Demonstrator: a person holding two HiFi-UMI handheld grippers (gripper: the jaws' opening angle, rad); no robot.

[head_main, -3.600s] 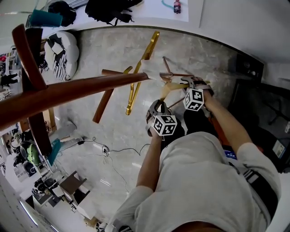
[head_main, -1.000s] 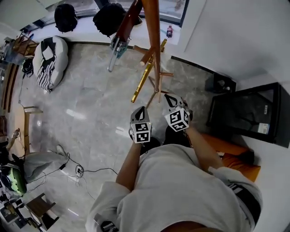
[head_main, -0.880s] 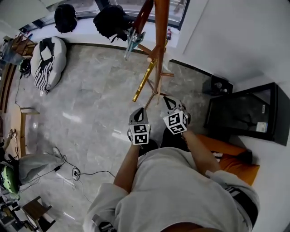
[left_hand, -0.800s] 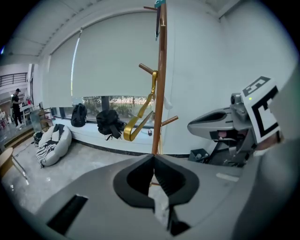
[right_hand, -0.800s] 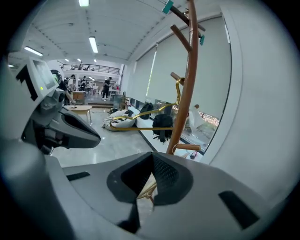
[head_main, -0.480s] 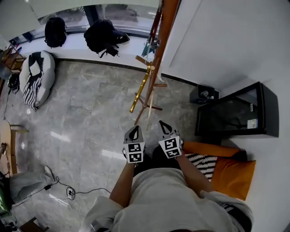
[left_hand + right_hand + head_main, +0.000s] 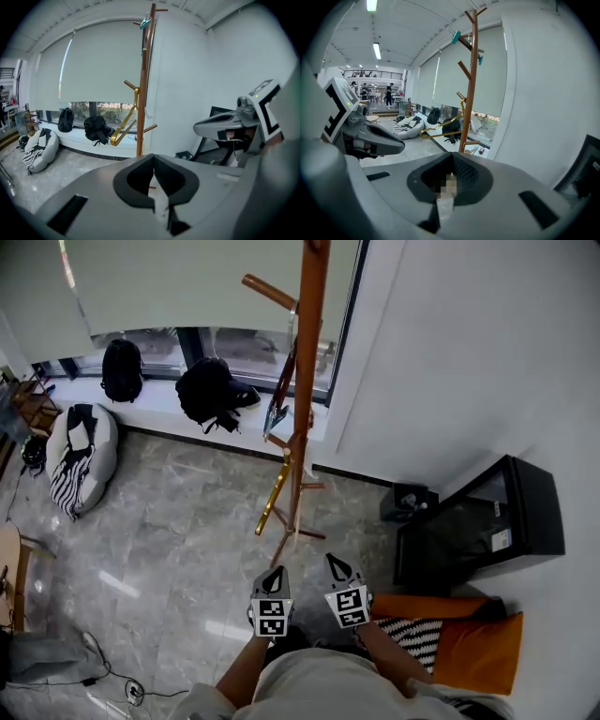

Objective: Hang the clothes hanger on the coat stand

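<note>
The wooden coat stand rises by the window, a step ahead of me. A gold clothes hanger hangs from one of its lower pegs; it also shows as the gold hanger in the left gripper view and the gold hanger in the right gripper view. My left gripper and right gripper are side by side near my body, well short of the stand. The left gripper is shut with nothing in it, and the right gripper is shut and empty too.
Two black backpacks lie on the window sill. A black-and-white beanbag sits at the left. A black cabinet and an orange cushion stand at my right by the white wall. A teal clip hangs high on the stand.
Both grippers have drawn back from the stand, where they were at the hanger earlier. The hanger stays on its peg. The head view has lifted and the stand sits farther off.
</note>
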